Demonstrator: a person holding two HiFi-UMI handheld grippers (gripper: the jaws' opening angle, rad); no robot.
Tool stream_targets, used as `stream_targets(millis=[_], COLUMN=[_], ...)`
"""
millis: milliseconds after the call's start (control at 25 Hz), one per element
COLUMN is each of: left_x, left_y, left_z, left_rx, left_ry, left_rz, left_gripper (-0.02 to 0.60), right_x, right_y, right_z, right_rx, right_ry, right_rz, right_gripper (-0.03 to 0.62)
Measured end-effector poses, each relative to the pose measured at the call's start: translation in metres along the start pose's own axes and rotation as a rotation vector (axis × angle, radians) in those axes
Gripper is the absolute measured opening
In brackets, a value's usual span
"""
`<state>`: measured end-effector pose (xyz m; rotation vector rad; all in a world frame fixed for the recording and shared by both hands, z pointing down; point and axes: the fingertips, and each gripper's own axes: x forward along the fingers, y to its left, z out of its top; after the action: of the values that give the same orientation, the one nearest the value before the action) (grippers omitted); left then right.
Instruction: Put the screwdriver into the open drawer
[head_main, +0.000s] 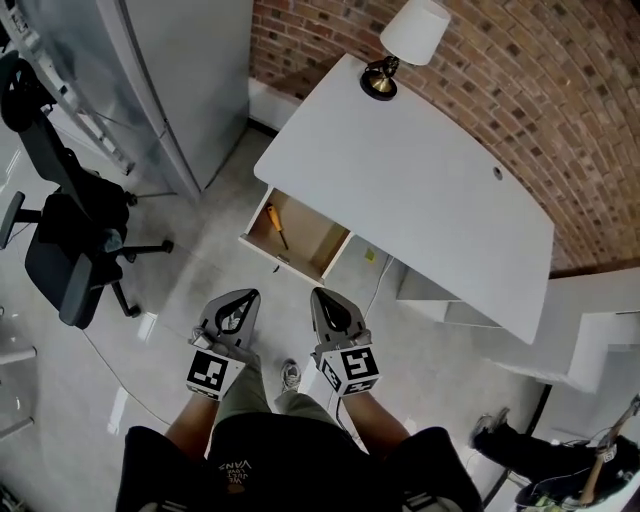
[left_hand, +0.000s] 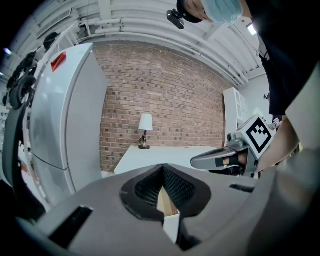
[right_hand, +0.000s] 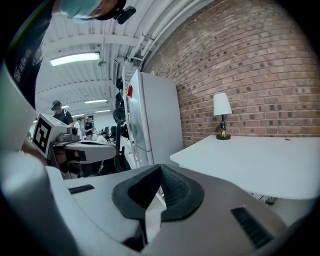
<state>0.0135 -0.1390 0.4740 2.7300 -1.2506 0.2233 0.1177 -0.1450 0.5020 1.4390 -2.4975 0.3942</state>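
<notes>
Our left tool (head_main: 243, 296) has its jaws brought together at the tips with nothing between them. The left gripper view (left_hand: 162, 166) shows the dark pads meeting, and only a sliver of pale wood shows through the slot below. Our right tool (head_main: 318, 294) is just as closed and just as empty, its pads pressed on each other in its own view (right_hand: 160, 166). The two tools hang side by side in front of our body, near each other but apart. Both are over the floor and well short of the furniture.

Ahead of them the drawer (head_main: 290, 262) stands pulled out from under the left end of the white counter (head_main: 420, 190). The screwdriver (head_main: 277, 226) lies on the drawer's wooden bottom towards its left side, with the orange handle at the far end and the shaft pointing back our way. It is wholly inside the walls and nothing touches it.

Further out, a lamp (head_main: 405, 45) stands at the counter's far corner by the brick wall, and a chair (head_main: 70, 230) sits well off to the left.

We judge the task done, since the screwdriver is in the drawer and both tools are free. The task does not ask for the drawer to be shut, so we see nothing left to do.
</notes>
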Motion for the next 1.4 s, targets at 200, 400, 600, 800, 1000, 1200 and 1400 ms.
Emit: stream_targets(millis=[200, 400, 600, 800, 1000, 1200, 1400], left_x=[-0.018, -0.037, -0.054, -0.067, -0.078, -0.091, -0.107], left_y=[-0.031, -0.055, -0.074, -0.094, -0.114, -0.131, -0.138], left_z=[0.02, 0.029, 0.039, 0.051, 0.062, 0.068, 0.067], left_rx=[0.025, 0.048, 0.035, 0.05, 0.064, 0.081, 0.089], left_ry=[-0.012, -0.017, 0.002, -0.008, -0.026, -0.03, -0.036], left_rz=[0.012, 0.031, 0.058, 0.065, 0.067, 0.06, 0.075], left_gripper=[0.006, 0.007, 0.007, 0.007, 0.006, 0.007, 0.007], right_x=[-0.043, -0.076, -0.103, -0.132, -0.158, -0.178, -0.189], right_y=[0.0, 0.006, 0.016, 0.026, 0.032, 0.035, 0.04], right_z=[0.016, 0.023, 0.033, 0.041, 0.043, 0.039, 0.039], right_rx=[0.006, 0.008, 0.008, -0.001, -0.02, -0.043, -0.059], right_ry=[-0.042, -0.081, -0.106, -0.129, -0.137, -0.136, -0.148], right_rz=[-0.001, 0.017, 0.057, 0.087, 0.1, 0.109, 0.107], right_gripper=[0.001, 0.002, 0.002, 0.001, 0.001, 0.0, 0.0])
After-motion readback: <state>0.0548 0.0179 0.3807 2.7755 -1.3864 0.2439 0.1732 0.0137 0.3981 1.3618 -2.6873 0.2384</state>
